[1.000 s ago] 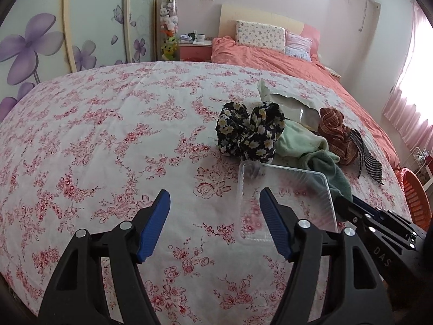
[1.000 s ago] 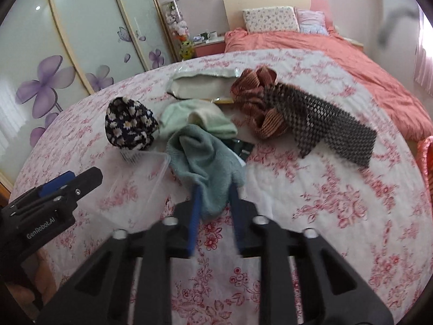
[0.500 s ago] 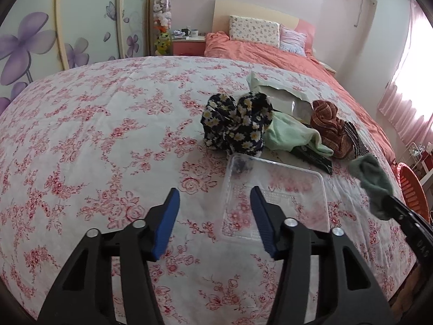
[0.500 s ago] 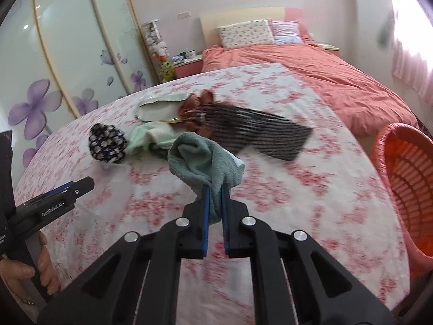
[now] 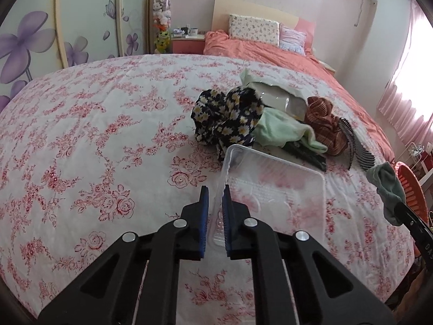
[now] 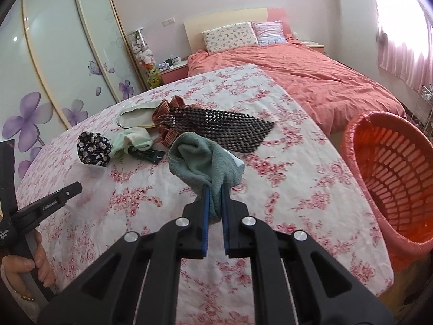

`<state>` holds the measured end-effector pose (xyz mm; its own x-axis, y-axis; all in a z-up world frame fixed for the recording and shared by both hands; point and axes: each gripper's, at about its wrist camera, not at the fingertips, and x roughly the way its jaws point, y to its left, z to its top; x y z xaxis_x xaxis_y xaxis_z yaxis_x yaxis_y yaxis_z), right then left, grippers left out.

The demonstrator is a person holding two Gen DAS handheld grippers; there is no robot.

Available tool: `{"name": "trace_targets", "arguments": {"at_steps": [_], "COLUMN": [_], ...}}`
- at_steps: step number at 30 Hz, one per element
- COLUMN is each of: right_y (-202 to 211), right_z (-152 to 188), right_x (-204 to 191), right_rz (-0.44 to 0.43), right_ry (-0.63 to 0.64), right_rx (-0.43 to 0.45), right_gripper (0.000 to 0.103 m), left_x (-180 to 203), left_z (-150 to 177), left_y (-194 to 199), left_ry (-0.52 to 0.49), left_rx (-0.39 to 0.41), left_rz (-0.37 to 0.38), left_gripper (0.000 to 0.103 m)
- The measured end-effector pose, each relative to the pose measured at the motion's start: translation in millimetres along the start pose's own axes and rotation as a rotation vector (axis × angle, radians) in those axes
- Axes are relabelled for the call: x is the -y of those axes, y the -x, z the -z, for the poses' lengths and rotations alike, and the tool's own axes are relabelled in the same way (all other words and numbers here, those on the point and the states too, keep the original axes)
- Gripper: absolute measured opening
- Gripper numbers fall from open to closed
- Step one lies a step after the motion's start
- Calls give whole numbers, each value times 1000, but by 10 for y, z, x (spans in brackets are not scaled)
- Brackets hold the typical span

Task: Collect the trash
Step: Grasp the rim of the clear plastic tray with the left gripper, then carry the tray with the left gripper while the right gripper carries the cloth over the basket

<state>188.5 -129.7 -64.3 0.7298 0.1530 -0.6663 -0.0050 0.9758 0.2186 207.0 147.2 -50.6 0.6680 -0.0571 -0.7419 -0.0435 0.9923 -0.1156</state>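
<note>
**Both grippers clamped: tray in the left, towel in the right**

Left gripper [image 5: 215,193] has its blue fingers pressed together on the near left rim of a clear plastic tray [image 5: 273,189], which lies on the table [image 5: 81,124] with its floral cloth, toward the near right part of the tabletop. Just beyond the tray's far edge sits a dark daisy-print cloth [image 5: 227,119], touching a pale green cloth [image 5: 281,131] on its right. A black flat packet [image 5: 311,157] pokes out from under the green cloth. Behind them lies a white plastic bag [image 5: 273,92], and to the right a brown striped cloth [image 5: 324,124] with a black mesh sheet [image 5: 357,146] beside it, near the table's right edge.

Right gripper [image 6: 215,189] is closed on a grey-green towel [image 6: 203,159], which is lifted clear of the tabletop and bunches above the blue fingers. It hangs over the right half of the table, short of the right edge. An orange basket [image 6: 392,178] lined with a thin pink bag stands on the floor just past that edge, near the towel but not under it.

From the left wrist view the towel [image 5: 387,187] shows at the far right, with the basket's rim [image 5: 411,189] behind it. From the right wrist view the left gripper's black body shows at the left edge, held by a hand [image 6: 24,268].
</note>
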Motion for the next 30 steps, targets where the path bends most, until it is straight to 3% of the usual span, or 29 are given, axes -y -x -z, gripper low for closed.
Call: {"name": "trace_targets", "arguments": {"at_steps": [14, 30], "right_y": [426, 908], "right_z": [47, 98], "right_x": [348, 1047], "right_rz": [70, 260], "right_ry": [-37, -137], "right_rx": [83, 184], "right_gripper": [9, 9], "left_x": [392, 1398], "left_z": [34, 71], "left_y": [201, 391], "left_ry": [-17, -75], "left_rx": [33, 46], "left_rz": [77, 275], "left_gripper": [6, 6]}}
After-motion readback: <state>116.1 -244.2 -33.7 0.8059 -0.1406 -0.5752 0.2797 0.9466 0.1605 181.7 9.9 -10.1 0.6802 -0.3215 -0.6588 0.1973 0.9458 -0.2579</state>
